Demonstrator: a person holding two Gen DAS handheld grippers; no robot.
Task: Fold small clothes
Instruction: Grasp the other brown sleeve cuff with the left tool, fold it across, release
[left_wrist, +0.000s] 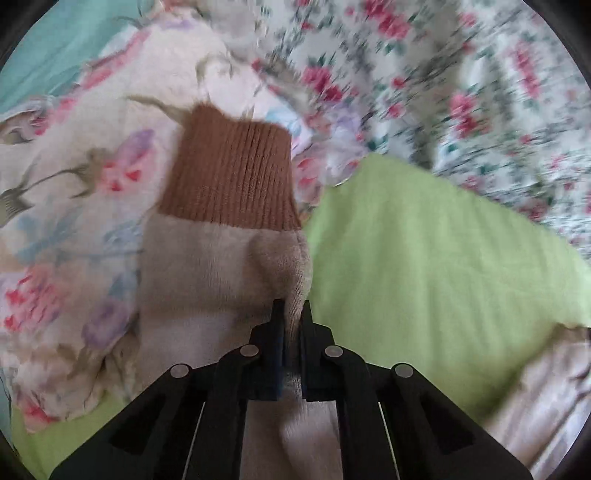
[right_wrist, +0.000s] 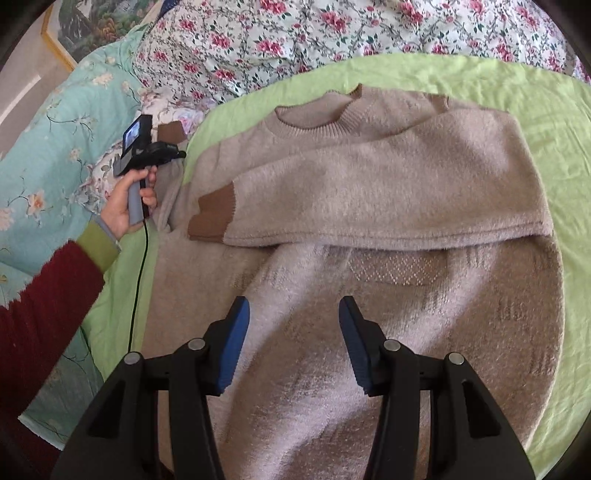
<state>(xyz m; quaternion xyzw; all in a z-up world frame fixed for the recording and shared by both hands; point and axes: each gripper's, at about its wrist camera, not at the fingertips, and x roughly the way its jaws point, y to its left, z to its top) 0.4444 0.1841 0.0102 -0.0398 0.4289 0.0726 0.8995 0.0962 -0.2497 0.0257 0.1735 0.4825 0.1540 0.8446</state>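
A beige knit sweater (right_wrist: 369, 177) with brown cuffs lies on a green sheet (right_wrist: 535, 110). Its right sleeve is folded across the chest, brown cuff (right_wrist: 212, 214) at the left. My left gripper (left_wrist: 291, 314) is shut on the other sleeve (left_wrist: 221, 266), whose brown cuff (left_wrist: 232, 173) hangs out over the floral bedding. In the right wrist view the left gripper's body (right_wrist: 138, 147) shows in a hand at the sweater's left edge. My right gripper (right_wrist: 294, 314) is open and empty, above the sweater's lower body.
A red-flowered quilt (right_wrist: 295, 33) is bunched behind the sheet. A teal floral cover (right_wrist: 48, 147) lies at the left. A pale floral cloth (left_wrist: 74, 184) lies under the held sleeve. A black cable (right_wrist: 138, 277) runs down from the left gripper.
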